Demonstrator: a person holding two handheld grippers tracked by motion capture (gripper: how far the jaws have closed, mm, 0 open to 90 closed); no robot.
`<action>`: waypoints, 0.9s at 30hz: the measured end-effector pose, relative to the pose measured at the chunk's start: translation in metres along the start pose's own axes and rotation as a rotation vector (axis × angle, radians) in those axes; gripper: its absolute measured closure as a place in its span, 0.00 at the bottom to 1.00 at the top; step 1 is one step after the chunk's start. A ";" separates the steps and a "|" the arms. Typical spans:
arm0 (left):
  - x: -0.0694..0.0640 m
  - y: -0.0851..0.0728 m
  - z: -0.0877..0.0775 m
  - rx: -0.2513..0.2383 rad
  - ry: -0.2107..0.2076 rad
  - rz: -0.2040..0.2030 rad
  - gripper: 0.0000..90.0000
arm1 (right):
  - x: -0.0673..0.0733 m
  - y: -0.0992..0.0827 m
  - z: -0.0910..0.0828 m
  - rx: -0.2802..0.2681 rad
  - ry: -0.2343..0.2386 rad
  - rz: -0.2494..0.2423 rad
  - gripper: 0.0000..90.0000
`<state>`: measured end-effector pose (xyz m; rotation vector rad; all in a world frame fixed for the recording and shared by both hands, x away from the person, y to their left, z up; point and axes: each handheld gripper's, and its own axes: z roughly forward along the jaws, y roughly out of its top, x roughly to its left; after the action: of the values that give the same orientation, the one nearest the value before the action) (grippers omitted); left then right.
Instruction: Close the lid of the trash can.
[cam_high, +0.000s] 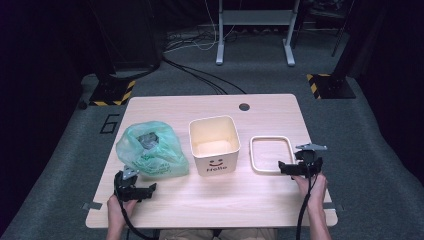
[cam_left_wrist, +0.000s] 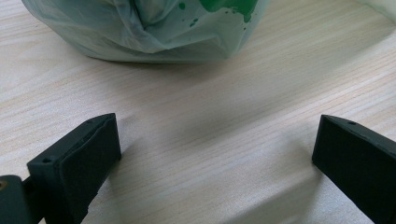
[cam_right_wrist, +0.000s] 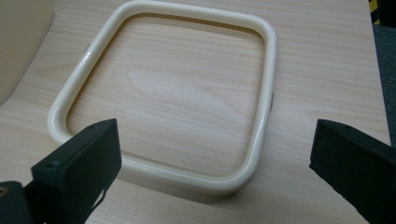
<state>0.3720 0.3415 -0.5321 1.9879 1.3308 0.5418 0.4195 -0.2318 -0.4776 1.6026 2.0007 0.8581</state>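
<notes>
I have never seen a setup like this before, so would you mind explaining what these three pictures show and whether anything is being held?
There is no robot here: a person sits at a wooden table and holds a hand-held two-jaw gripper in each hand. The high view looks down from above the person's side; the left gripper is at its left, the right gripper at its right. The other two pictures come from cameras riding on the grippers, looking along their black jaws. On the table lie a green plastic bag, a cream square bin with a smiley face, and a cream square ring. The left gripper faces the bag, the right gripper the ring. Both grippers' jaws stand wide open, with bare table between them, so nothing is held.
</notes>
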 end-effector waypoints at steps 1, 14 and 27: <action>0.000 0.000 0.000 -0.001 -0.001 -0.001 0.01 | 0.000 0.001 0.001 -0.001 0.003 0.001 0.01; 0.000 0.000 0.000 0.000 0.001 0.000 0.01 | -0.016 0.010 0.023 0.040 -0.021 0.022 0.17; 0.000 0.000 0.000 0.000 -0.004 0.001 0.01 | -0.030 0.018 0.044 0.080 -0.037 0.044 0.46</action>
<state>0.3722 0.3415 -0.5322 1.9884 1.3271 0.5376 0.4682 -0.2495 -0.4978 1.7000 2.0040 0.7673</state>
